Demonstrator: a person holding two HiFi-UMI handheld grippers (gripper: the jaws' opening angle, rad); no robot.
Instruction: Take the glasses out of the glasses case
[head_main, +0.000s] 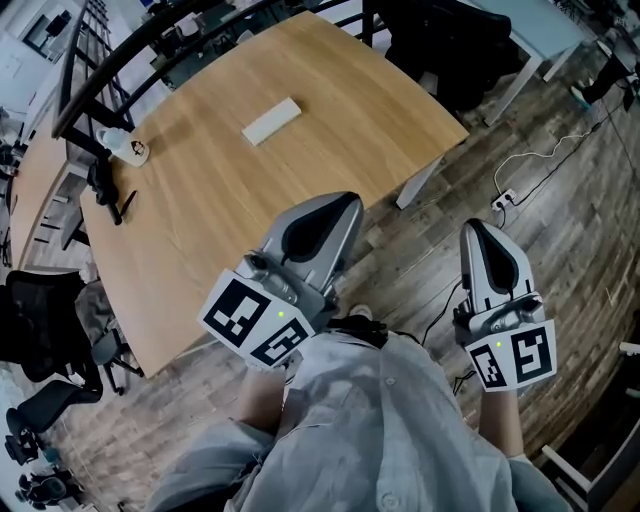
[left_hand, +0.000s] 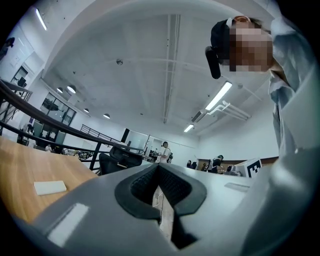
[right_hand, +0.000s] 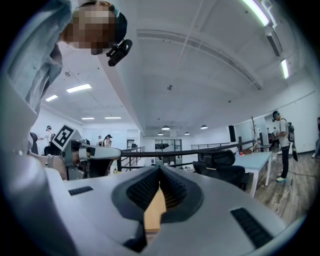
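The left gripper (head_main: 338, 200) is seen with its jaws brought together and nothing between them. Only floor is glimpsed through the slit below the tips in the left gripper view. The right gripper (head_main: 476, 226) is likewise closed and empty, its ribbed pads meeting at the tip in the right gripper view. Both are held level in front of the person's body. The left one lies over the near edge of the wooden table (head_main: 340, 110) and the right one is off to the side, above the floor.

The glasses case (head_main: 271, 121), a pale flat rectangular box, lies near the middle of the table, well apart from both grippers. It appears closed, and no glasses can be seen. In the left gripper view it shows low at the left (left_hand: 50, 187), flat on the wood.

The step in hand is judged to be the approach, with nothing of the task itself yet done. For it to go well, both sets of jaws should be opened before the case is reached. One gripper is best used to pin the lower shell against the table while the lid is raised by the other. The opening edge cannot be told from here, so it should be checked close up first. A light, smooth case is likely to slide if pushed from one side only.
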